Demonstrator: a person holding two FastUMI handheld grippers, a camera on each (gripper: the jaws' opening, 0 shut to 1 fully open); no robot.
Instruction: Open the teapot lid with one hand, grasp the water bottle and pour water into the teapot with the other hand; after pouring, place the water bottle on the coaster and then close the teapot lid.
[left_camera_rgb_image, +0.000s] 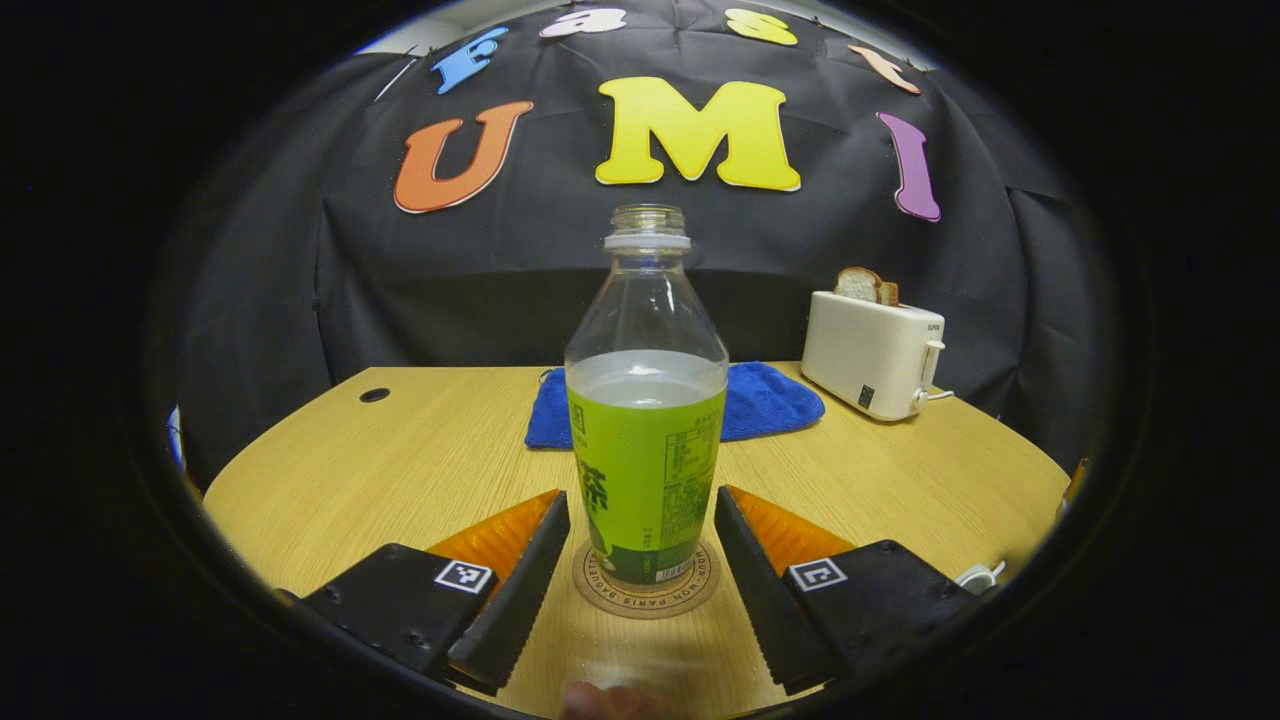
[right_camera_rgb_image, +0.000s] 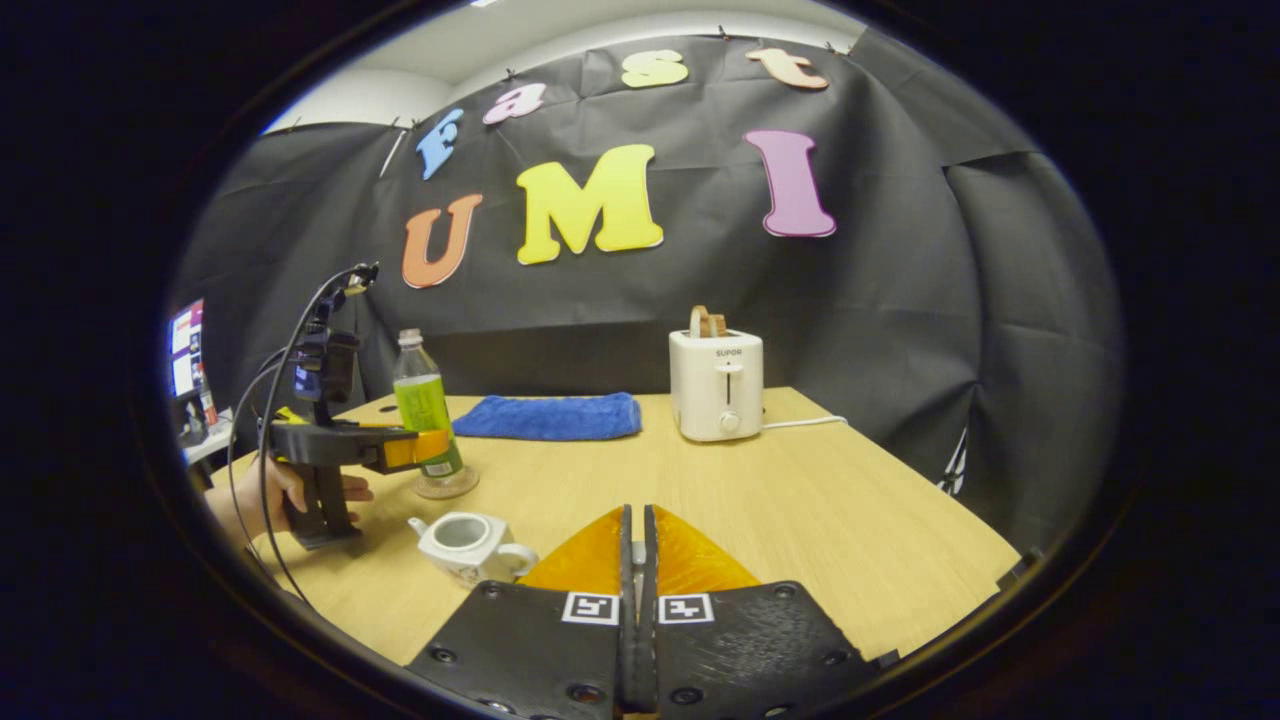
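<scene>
Water bottle (left_camera_rgb_image: 646, 420) upright on the coaster (left_camera_rgb_image: 600, 590) near the desk's (left_camera_rgb_image: 420, 470) left edge, between the wide-open fingers of the left gripper (left_camera_rgb_image: 642, 560), neither touching; right gripper (right_camera_rgb_image: 637, 545) closed on nothing visible, lidless teapot (right_camera_rgb_image: 470, 543) beside it.

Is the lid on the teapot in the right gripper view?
No, the teapot stands open on the table, its round mouth uncovered.
</scene>
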